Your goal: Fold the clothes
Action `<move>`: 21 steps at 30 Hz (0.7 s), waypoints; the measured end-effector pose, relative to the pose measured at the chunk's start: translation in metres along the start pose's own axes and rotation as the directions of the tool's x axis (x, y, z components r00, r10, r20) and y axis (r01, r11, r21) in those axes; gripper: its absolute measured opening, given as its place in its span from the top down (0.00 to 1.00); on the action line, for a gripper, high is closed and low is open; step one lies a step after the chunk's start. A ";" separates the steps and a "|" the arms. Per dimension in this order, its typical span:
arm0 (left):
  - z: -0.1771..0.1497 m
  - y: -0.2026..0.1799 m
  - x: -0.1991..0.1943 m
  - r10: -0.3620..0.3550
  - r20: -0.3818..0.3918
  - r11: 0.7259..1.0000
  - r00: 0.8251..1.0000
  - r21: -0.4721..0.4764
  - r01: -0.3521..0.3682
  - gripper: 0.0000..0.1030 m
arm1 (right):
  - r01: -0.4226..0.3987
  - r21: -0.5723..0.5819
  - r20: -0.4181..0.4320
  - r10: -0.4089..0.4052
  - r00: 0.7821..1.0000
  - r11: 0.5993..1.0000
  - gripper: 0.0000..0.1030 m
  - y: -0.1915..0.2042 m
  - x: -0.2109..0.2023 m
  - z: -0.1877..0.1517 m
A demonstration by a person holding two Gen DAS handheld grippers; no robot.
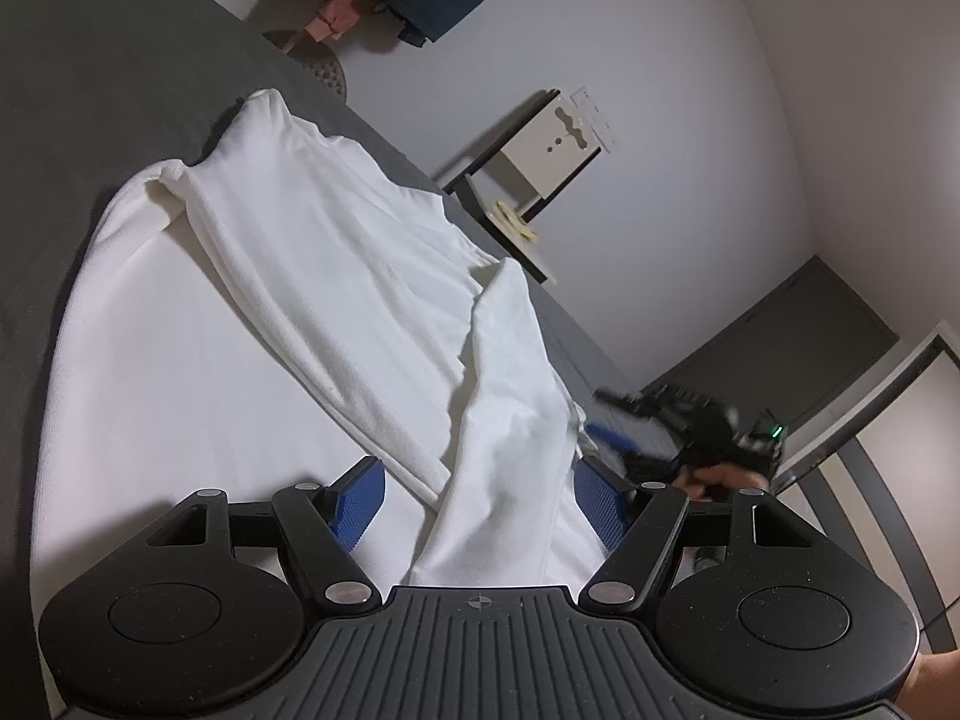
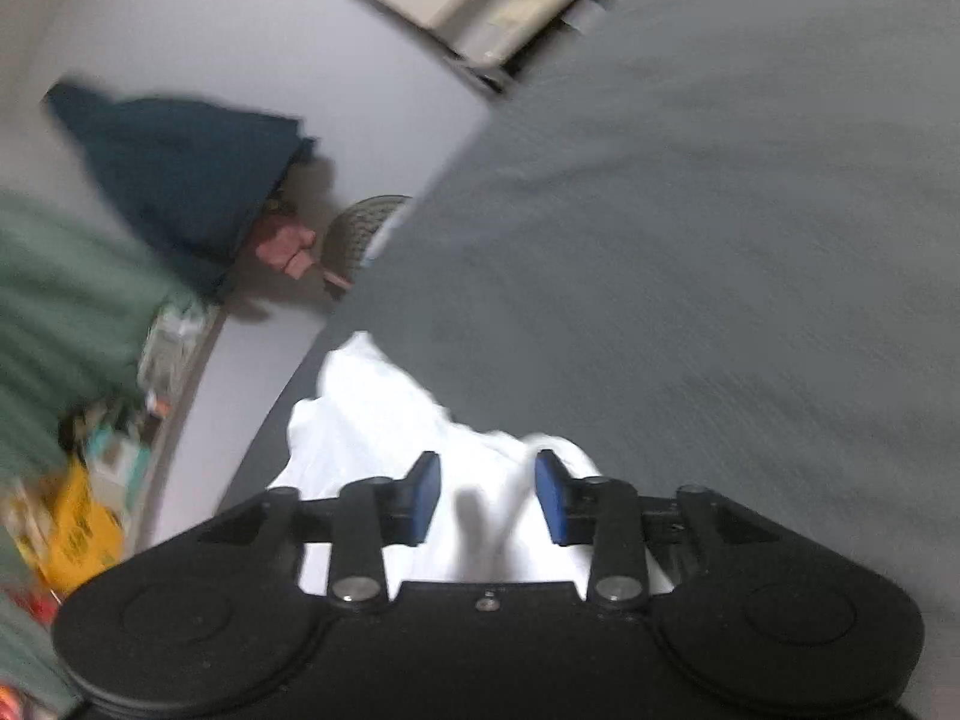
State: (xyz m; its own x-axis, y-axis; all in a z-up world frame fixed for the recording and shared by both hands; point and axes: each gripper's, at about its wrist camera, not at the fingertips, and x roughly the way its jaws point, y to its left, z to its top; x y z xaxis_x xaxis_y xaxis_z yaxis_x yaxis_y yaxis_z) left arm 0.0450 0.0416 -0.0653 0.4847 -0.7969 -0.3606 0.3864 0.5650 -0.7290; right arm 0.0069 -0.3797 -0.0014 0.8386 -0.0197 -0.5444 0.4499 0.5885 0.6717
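Note:
A white garment (image 1: 288,300) lies spread on a dark grey bed (image 1: 90,120), with a long fold laid over its middle. My left gripper (image 1: 480,498) stands open over the near edge; a raised ridge of the white cloth runs between its blue pads (image 1: 360,498), which are wide apart. In the right wrist view a bunched end of the white garment (image 2: 372,414) lies at the bed's edge. My right gripper (image 2: 487,498) is open above it, with a cloth wrinkle in the gap and the pads clear of it. This gripper (image 1: 606,417) shows blurred at the garment's right side.
The grey bed (image 2: 690,240) stretches far beyond the cloth. A white bedside table (image 1: 540,168) stands against the wall. A dark blue cloth (image 2: 180,174) hangs near a round basket (image 2: 360,228). Cluttered shelves (image 2: 90,480) and a green fabric (image 2: 54,300) lie to the left.

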 end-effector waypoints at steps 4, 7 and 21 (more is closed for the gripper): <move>-0.003 -0.004 0.005 0.006 -0.027 0.999 1.000 0.040 -0.005 0.31 | -0.003 -0.287 -0.029 -0.005 1.000 0.958 0.41 0.070 0.030 0.026; -0.005 -0.010 0.009 0.005 -0.049 0.996 0.999 0.085 -0.001 0.31 | 0.055 -0.493 -0.064 -0.099 0.993 0.868 0.33 0.120 0.078 0.040; -0.014 -0.019 0.018 -0.010 -0.126 0.981 0.992 0.192 0.034 0.31 | 0.134 -0.948 -0.096 -0.660 0.745 0.289 0.23 0.227 0.244 0.014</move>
State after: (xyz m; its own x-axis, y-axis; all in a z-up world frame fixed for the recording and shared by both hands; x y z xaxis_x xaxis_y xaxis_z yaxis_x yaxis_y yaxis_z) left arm 0.0356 0.0136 -0.0665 0.3779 -0.8229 -0.4243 0.5458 0.5682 -0.6159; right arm 0.3183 -0.2624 0.0254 0.2980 -0.3257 -0.8973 -0.0491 0.9335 -0.3551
